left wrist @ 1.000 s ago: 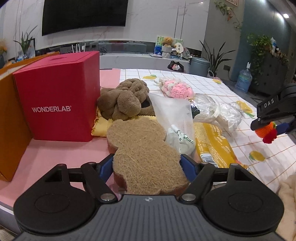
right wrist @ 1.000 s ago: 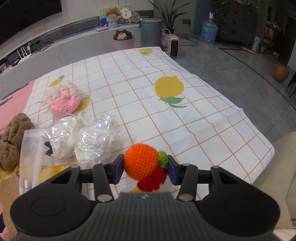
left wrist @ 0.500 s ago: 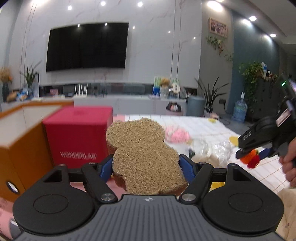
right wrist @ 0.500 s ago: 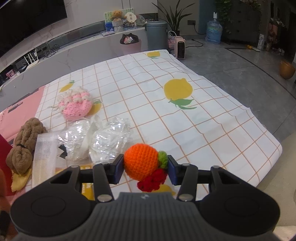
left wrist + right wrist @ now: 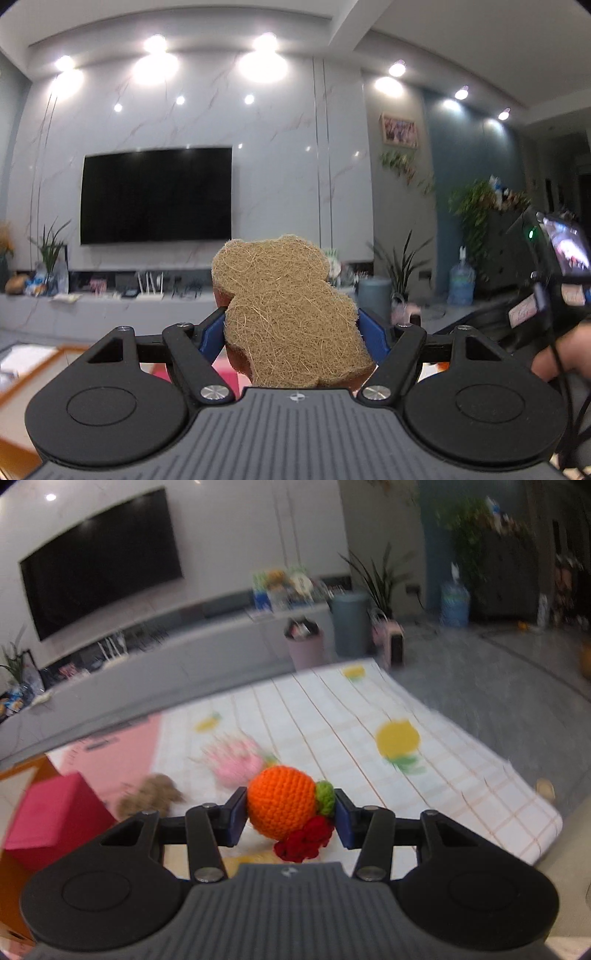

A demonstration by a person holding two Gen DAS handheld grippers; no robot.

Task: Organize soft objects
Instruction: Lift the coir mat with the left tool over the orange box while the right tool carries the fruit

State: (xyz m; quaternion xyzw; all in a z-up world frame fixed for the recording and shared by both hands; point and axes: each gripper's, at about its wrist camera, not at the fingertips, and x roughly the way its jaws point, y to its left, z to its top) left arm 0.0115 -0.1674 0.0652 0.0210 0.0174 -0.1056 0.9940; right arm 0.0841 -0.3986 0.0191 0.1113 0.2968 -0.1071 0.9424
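Observation:
My left gripper (image 5: 291, 332) is shut on a tan, bear-shaped fibre sponge (image 5: 284, 306), held high and level so the room's wall and television fill the view behind it. My right gripper (image 5: 290, 812) is shut on an orange crochet fruit (image 5: 282, 805) with a green leaf and red tassel, held above the checked tablecloth (image 5: 424, 775). On the cloth lie a pink crochet piece (image 5: 238, 764) and a brown plush toy (image 5: 149, 797), both blurred. The right gripper's body and a hand (image 5: 561, 354) show at the right edge of the left wrist view.
A red box (image 5: 51, 819) stands at the table's left beside an orange cardboard box (image 5: 14, 771), whose edge (image 5: 33, 365) also shows low in the left wrist view. A pink mat (image 5: 118, 746) covers the table's left part. The cloth's right edge drops to grey floor.
Both grippers have risen with their loads. The left wrist view has tilted up from the table to the wall and television. The right wrist view now looks further across the table, and it is blurred.

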